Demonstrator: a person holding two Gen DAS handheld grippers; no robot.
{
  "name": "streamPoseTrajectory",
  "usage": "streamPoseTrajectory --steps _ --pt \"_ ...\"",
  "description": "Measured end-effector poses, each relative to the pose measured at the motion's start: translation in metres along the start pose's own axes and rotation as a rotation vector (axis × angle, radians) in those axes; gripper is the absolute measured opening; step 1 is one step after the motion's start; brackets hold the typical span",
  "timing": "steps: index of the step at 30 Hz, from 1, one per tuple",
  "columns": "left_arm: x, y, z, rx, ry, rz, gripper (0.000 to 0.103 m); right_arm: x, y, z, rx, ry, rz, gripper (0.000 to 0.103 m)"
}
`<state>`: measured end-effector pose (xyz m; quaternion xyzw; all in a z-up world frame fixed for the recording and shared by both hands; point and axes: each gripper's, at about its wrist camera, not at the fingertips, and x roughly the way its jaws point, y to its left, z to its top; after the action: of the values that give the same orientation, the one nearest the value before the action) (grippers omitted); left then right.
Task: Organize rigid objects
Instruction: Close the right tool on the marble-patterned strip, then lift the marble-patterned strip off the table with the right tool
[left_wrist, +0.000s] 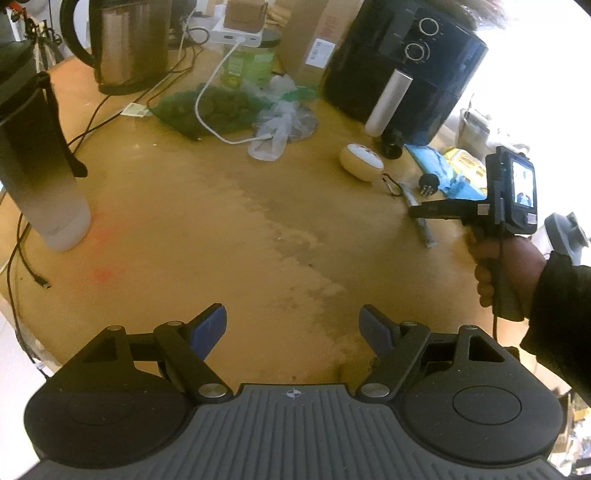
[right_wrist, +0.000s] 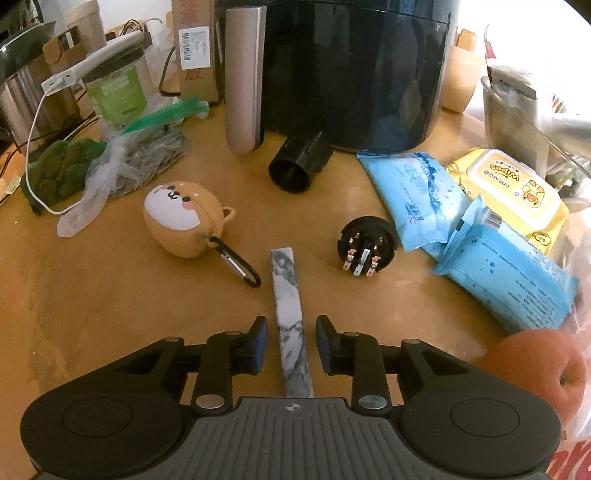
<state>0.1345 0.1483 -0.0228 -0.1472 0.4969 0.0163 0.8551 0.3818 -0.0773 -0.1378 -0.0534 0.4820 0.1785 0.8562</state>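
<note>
Holding in your left hand: the left gripper (left_wrist: 291, 332), its blue pads spread wide over bare tan tabletop (left_wrist: 221, 229), nothing between them.
Your right hand (left_wrist: 506, 266): wrapped round the handle of the right gripper (right_wrist: 291, 343), which tilts down toward the table.
Right gripper's jaws: drawn close together but not meeting; a narrow gap shows on each side of what lies between them.
Task's thing: the slim white-and-grey marbled bar (right_wrist: 286, 295) lies flat on the table, running away from you, its near end between your right pads with neither pad touching it.
Left of the bar: a tan dog-faced rubber case (right_wrist: 181, 225) with a black carabiner clip (right_wrist: 240, 267), the clip near the bar's far end.
Right of the bar: a round black plug part with metal prongs (right_wrist: 364, 245), apart from the bar.
Farther back: a short black plastic tube (right_wrist: 299, 166) on its side, in front of the black air fryer (right_wrist: 351, 74).
Far right: blue wipe packs (right_wrist: 417, 199) and a yellow wipes pack (right_wrist: 513, 188), with an orange fruit (right_wrist: 535, 365) at the near edge.
From your left view: a grey-to-white tall bottle (left_wrist: 40, 177) stands on the left of the table.
</note>
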Motion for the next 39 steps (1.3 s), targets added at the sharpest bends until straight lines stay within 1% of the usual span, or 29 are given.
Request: streamPoseTrajectory --steps 4,8,13,24,31,39 --pt "-0.002 -0.001 -0.002 0.003 -0.003 0.004 0.079 -0.001 -0.003 0.0 0.006 0.019 0.015 0.017" --pt "-0.001 -0.006 -0.002 0.021 -0.003 -0.003 0.079 -0.012 -0.003 -0.004 0.006 0.017 0.023 0.017" --pt "0.002 -0.015 0.0 0.054 -0.006 -0.015 0.079 -0.031 -0.007 -0.007 0.034 0.023 0.033 0.017" --pt "0.012 -0.033 0.013 0.124 -0.017 -0.037 0.079 -0.084 -0.017 -0.021 0.102 -0.002 0.12 0.017" --pt "0.022 -0.05 0.03 0.19 -0.042 -0.043 0.079 -0.119 -0.024 -0.038 0.151 -0.024 0.174 0.017" --pt "0.037 -0.074 0.062 0.281 -0.1 -0.051 0.079 -0.147 -0.035 -0.056 0.191 -0.037 0.185 0.017"
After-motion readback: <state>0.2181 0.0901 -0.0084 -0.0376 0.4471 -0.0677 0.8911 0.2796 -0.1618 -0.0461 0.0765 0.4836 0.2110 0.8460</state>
